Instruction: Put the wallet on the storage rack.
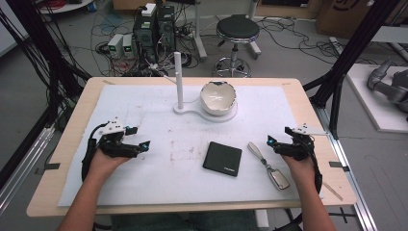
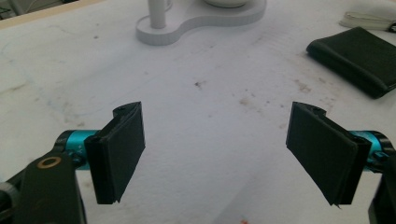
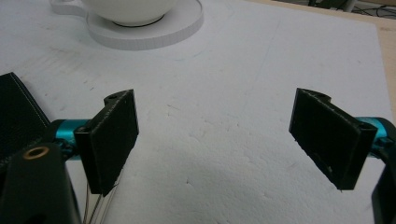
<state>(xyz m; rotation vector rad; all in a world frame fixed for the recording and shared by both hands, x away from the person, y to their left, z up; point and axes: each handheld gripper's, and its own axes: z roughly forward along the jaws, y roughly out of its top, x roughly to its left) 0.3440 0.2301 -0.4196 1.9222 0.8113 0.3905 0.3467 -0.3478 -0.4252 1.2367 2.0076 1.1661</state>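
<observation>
I count one wallet point(image 1: 222, 158), one key fob point(image 1: 278, 178) with a strap, one bowl point(image 1: 219, 97) on one white stand point(image 1: 193, 111) with one upright post point(image 1: 179, 79), and one white mat point(image 1: 144, 106) on the table point(image 1: 77, 120). My two grippers are both open with nothing between the jaws. The left gripper point(image 1: 139, 137) sits over the mat at the left, well apart from the wallet. The right gripper point(image 1: 273, 143) is at the right, near the key fob, just beyond its strap end. The wallet lies near the middle of the mat, on the near side, with the key fob just right of it.

The high view gives me the whole layout, plus a stool point(image 1: 236, 33) and cables on the floor beyond the table. The left gripper view shows stains on the mat, the stand base and the wallet edge point(image 2: 357, 58). The right gripper view shows the bowl bottom point(image 3: 128, 11) close up and a wallet corner point(image 3: 18, 116) at the left.
</observation>
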